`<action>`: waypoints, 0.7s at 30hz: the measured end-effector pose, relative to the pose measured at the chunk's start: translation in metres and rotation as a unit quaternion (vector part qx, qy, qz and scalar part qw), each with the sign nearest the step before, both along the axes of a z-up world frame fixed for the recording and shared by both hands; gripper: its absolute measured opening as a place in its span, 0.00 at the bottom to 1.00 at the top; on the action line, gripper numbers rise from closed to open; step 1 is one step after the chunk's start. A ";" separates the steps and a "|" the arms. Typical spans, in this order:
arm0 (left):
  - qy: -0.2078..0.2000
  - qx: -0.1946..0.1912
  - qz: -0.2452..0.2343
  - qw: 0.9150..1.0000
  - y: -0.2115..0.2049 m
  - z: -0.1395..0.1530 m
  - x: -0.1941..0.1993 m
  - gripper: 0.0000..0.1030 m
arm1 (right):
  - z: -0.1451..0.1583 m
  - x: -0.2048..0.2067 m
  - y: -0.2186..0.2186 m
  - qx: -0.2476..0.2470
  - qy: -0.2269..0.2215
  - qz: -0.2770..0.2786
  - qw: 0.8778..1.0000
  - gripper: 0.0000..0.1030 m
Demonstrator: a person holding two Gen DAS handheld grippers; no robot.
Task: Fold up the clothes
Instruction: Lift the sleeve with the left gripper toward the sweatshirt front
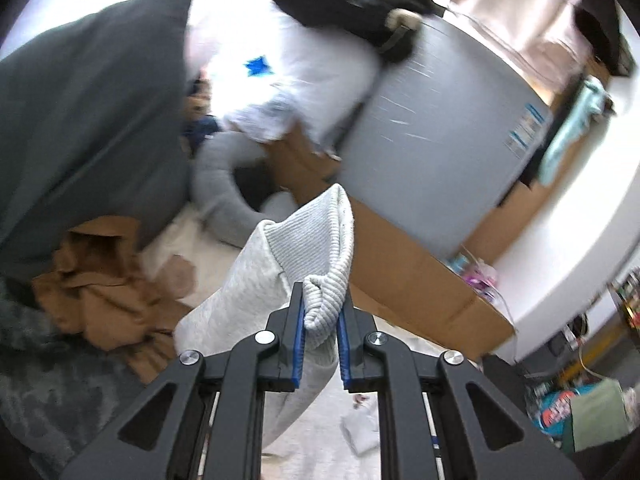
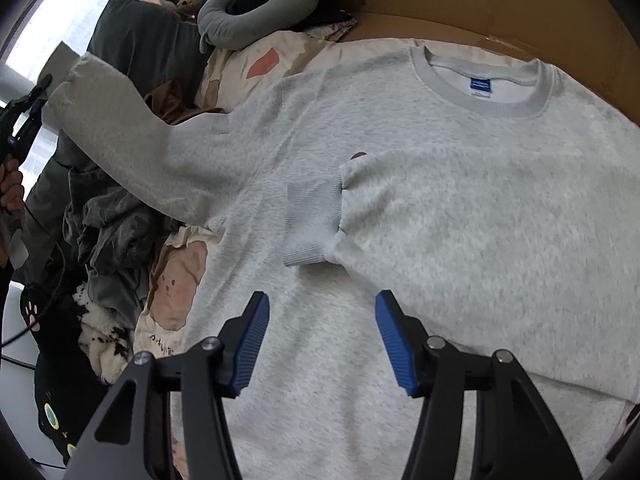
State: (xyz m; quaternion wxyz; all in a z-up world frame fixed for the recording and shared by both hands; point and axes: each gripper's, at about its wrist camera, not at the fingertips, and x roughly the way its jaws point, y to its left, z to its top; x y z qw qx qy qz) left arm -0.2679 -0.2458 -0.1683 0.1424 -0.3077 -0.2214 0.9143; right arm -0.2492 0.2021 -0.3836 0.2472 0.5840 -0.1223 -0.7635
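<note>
**A:** Grey fleece fills the right wrist view: the sweatshirt (image 2: 400, 208) lies flat, front up, collar (image 2: 486, 80) at one o'clock against the cardboard box (image 2: 440, 4).

**B:** And the sleeves?

**A:** One is already folded across the chest, its ribbed cuff (image 2: 312, 222) resting mid-body at about eleven o'clock from the right gripper (image 2: 322, 340). The other sleeve (image 2: 132, 128) is lifted off to nine o'clock, where the left gripper (image 2: 30, 100) holds its end.

**B:** Holding firmly?

**A:** Yes. In the left wrist view the left gripper (image 1: 322, 316) is narrowed onto the second cuff (image 1: 324, 304), ribbing bunched between the blue pads (image 1: 299, 332). I judge it is raised so the sleeve clears the bed and can swing over the body like the first one.

**B:** The right gripper?

**A:** About half spread, nothing between its jaws, hovering just above the lower chest. Probably standing by to pin or smooth the fabric.

**B:** Room to move?

**A:** Tight at nine o'clock: a heap of clothes (image 2: 112, 232) sits just beside the sweatshirt's side edge, with a dark cushion (image 2: 140, 40) and a neck pillow (image 2: 256, 12) near at eleven. The box hems in twelve o'clock. Open ground is the sweatshirt itself, so the sleeve should travel inward towards three o'clock. The hem runs out of frame at six; I cannot tell its edge.
</note>
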 end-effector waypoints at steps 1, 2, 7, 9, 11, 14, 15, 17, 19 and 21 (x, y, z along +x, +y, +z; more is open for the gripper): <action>0.000 0.003 -0.009 1.000 0.006 0.001 -0.002 0.12 | -0.001 0.001 0.002 -0.003 -0.002 -0.003 1.000 0.52; -0.001 0.005 -0.018 1.000 0.014 0.002 -0.004 0.12 | -0.002 0.002 0.005 -0.005 -0.003 -0.006 1.000 0.52; -0.001 0.008 -0.055 0.998 0.045 0.008 -0.013 0.12 | -0.004 0.010 0.015 -0.012 0.003 -0.015 1.000 0.52; -0.002 0.009 -0.066 0.998 0.055 0.009 -0.017 0.12 | -0.006 0.012 0.019 -0.017 0.001 -0.020 1.000 0.52; -0.002 0.011 -0.074 0.997 0.064 0.009 -0.020 0.12 | -0.008 0.014 0.021 -0.022 0.001 -0.024 0.999 0.52; -0.004 0.017 -0.083 0.996 0.076 0.007 -0.023 0.12 | -0.008 0.016 0.023 -0.029 0.005 -0.029 0.999 0.52; -0.005 0.018 -0.087 0.996 0.082 0.006 -0.025 0.12 | -0.008 0.017 0.026 -0.032 0.005 -0.033 0.999 0.52; -0.006 0.019 -0.096 0.995 0.094 0.003 -0.028 0.12 | -0.008 0.017 0.030 -0.036 0.006 -0.039 0.999 0.52; -0.008 0.022 -0.103 0.994 0.103 0.000 -0.031 0.12 | -0.008 0.017 0.034 -0.038 0.006 -0.043 0.998 0.52; -0.006 0.031 -0.108 0.994 0.112 -0.005 -0.036 0.12 | -0.007 0.016 0.040 -0.041 0.006 -0.050 0.998 0.52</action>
